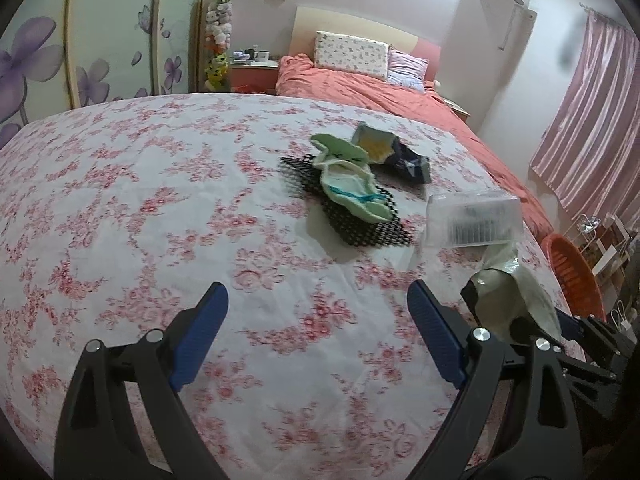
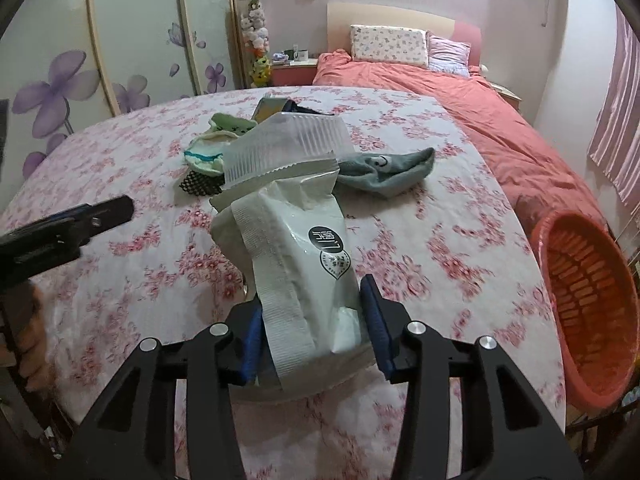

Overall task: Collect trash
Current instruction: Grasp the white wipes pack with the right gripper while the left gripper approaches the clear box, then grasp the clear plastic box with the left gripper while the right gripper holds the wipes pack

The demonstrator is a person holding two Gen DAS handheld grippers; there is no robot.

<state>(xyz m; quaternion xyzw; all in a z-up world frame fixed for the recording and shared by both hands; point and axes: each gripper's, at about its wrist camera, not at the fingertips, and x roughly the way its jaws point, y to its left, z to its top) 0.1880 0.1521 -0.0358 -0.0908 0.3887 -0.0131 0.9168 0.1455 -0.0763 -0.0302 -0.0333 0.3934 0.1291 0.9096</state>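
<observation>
While upright, white packet between right gripper jaws, pinched.

A crumpled pale green-white packet with a round black logo stands upright, its lower end pinched between two blue pads, above a surface covered in pink floral cloth. Beyond it, a clear ribbed plastic wrapper with a barcode label lies near a dark blue and yellow wrapper. An orange-red slatted basket stands beside the surface's right edge.
</observation>
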